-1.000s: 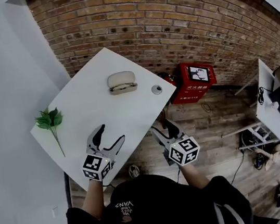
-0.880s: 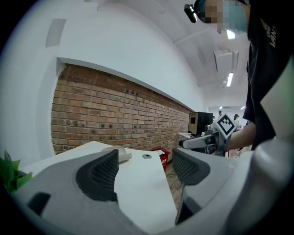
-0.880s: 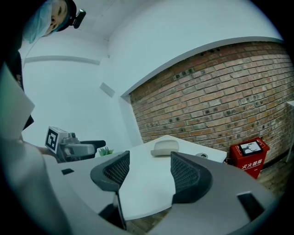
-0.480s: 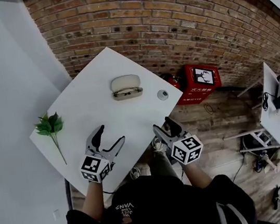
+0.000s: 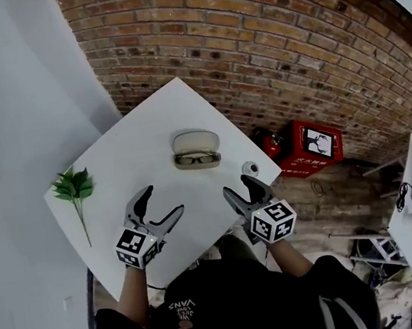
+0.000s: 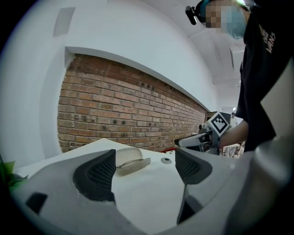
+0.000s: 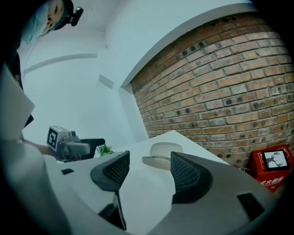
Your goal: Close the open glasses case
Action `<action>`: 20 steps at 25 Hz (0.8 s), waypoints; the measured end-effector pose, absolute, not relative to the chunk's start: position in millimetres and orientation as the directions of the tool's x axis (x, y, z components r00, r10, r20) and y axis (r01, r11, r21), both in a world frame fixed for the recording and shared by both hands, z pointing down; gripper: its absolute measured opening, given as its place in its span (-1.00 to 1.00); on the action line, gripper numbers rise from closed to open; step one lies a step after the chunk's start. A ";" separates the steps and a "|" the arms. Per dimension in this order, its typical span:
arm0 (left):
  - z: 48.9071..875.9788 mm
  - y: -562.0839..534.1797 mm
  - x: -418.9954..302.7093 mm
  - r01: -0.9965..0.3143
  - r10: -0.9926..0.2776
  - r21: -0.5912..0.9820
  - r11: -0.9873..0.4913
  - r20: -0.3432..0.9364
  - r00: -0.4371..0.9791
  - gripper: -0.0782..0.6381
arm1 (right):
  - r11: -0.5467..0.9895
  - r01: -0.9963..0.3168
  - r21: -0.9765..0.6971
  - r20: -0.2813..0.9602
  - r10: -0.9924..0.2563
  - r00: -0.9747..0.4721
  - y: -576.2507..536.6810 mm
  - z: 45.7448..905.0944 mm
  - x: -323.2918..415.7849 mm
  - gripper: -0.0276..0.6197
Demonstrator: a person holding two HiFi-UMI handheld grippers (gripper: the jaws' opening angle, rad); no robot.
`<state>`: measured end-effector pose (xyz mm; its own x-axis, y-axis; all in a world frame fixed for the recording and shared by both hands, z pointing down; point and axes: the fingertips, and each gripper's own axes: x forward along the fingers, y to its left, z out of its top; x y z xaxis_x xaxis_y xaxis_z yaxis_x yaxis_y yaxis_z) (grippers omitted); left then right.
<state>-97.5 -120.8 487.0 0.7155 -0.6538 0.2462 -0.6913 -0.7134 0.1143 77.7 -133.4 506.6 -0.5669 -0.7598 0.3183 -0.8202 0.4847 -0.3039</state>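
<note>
Lying open on the white table point(image 5: 129, 145) with spectacles inside, the glasses case point(image 5: 196, 150) has the left gripper point(image 5: 164, 201) to its near left, jaws opening with nothing between them, and the right gripper point(image 5: 238, 186) to its near right, jaws spread and empty, both clear of it.

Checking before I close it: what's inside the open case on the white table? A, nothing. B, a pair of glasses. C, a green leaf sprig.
B: the head view shows dark-framed glasses lying in the lower half of the open glasses case.
</note>
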 end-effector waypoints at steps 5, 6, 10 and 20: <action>491.8 -157.4 -85.2 -0.687 -0.641 0.088 -0.721 0.292 0.710 0.34 | 0.523 -0.790 -0.320 0.341 -0.714 -0.611 -170.4 517.7 80.6 -0.11; 492.7 -164.3 -82.4 -0.684 -0.636 0.079 -0.725 0.303 0.710 0.34 | 0.527 -0.786 -0.325 0.343 -0.708 -0.617 -175.7 519.9 81.2 -0.11; 496.8 -194.9 -70.2 -0.673 -0.623 0.057 -0.737 0.327 0.710 0.34 | 0.541 -0.769 -0.341 0.350 -0.686 -0.638 -194.9 527.9 85.0 -0.11; 533.8 -256.0 -48.7 -0.580 -0.508 0.070 -0.811 0.406 0.760 0.53 | 0.565 -0.739 -0.367 0.393 -0.626 -0.673 -230.8 559.1 87.8 -0.11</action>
<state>-48.7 -256.0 533.8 0.7595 -0.5084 0.4058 -0.5804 -0.8113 0.0699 87.8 -230.8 559.1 -0.6734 -0.6264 0.3927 -0.7393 0.5648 -0.3668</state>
